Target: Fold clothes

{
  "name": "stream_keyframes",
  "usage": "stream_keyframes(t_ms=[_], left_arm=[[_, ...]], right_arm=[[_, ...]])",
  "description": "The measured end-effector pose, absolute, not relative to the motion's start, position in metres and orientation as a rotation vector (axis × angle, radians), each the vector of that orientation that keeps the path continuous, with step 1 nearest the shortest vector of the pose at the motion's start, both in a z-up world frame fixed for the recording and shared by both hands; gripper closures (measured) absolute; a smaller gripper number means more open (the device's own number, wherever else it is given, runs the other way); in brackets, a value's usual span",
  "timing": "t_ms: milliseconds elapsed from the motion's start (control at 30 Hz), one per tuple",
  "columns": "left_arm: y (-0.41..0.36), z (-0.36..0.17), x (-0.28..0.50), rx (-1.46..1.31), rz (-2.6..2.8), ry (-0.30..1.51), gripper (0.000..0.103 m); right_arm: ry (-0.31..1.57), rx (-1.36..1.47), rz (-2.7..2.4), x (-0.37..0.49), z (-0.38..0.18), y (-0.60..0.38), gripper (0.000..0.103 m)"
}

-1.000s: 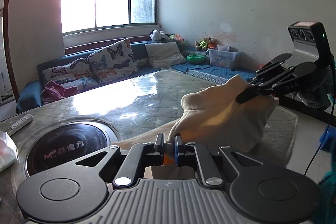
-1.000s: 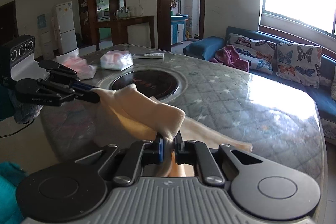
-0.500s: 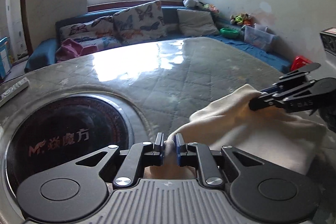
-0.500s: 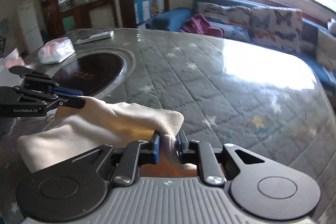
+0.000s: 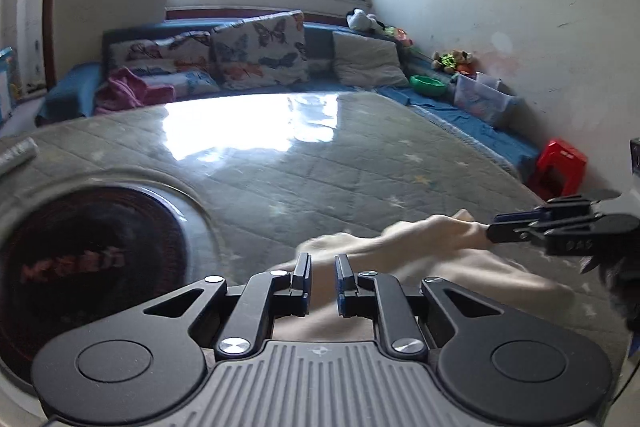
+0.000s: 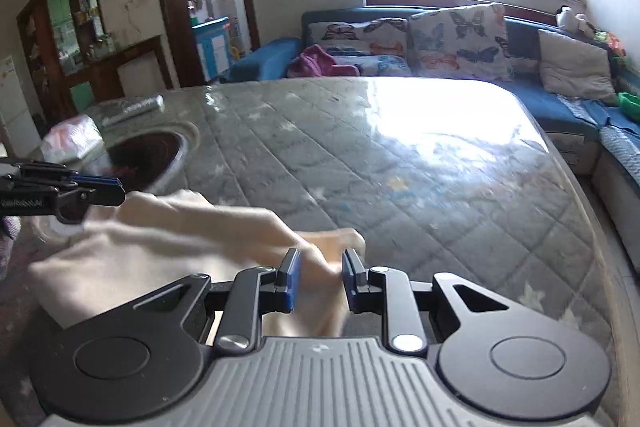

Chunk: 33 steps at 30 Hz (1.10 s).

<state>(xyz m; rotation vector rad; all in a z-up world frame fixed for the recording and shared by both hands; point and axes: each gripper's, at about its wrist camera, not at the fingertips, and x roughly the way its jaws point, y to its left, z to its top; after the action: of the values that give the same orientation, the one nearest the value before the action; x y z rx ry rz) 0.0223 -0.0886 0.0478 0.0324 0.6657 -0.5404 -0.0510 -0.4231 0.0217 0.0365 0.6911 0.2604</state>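
The left gripper [image 5: 322, 273] has its 2 fingers spread a little apart, with the cream garment [image 5: 432, 259] lying low between and beyond them, no longer pinched. The right gripper [image 6: 320, 279] is likewise parted, wider still, and the cloth slumps through its gap rather than being nipped; seen from the left wrist camera, its tips sit at the garment's far corner, but whether they touch the fabric there I cannot tell. The garment is blurred, lying down on the quilted table cover [image 5: 320, 163], near the table's front edge and just beside the round dark hotplate [image 5: 92, 247] set into the top. The step in hand looks like the letting-go at the end of 1 fold: a doubled layer has been laid over and both tools are freeing it. The next move calls for drawing both tools back clear of the cloth without dragging the top layer, then finding a fresh edge if another fold is wanted. Against the frame 0.5 s ago, both pairs of fingers, then pressed tight on a bunched edge held up off the table, have opened, and the cloth has dropped and flattened.
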Motion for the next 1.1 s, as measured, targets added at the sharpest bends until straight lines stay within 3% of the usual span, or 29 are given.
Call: stream_keyframes(t_ms=[367, 433, 533, 767, 1100], left_arm=[[-0.105, 0.033, 0.031, 0.005, -0.523, 0.73, 0.088], [-0.105, 0.031, 0.031, 0.004, -0.518, 0.733, 0.088], [-0.106, 0.029, 0.031, 0.002, -0.51, 0.737, 0.088], [-0.102, 0.03, 0.034, -0.017, -0.496, 0.751, 0.088], [-0.122, 0.039, 0.044, -0.053, -0.548, 0.757, 0.088]], right_arm=[[0.677, 0.083, 0.238, -0.053, 0.006, -0.431, 0.081], [0.67, 0.07, 0.242, -0.054, 0.007, -0.428, 0.094], [0.642, 0.025, 0.236, -0.056, 0.01, -0.421, 0.098], [0.679, -0.016, 0.197, -0.046, 0.002, -0.418, 0.095], [0.65, 0.004, 0.362, -0.033, 0.034, -0.393, 0.092]])
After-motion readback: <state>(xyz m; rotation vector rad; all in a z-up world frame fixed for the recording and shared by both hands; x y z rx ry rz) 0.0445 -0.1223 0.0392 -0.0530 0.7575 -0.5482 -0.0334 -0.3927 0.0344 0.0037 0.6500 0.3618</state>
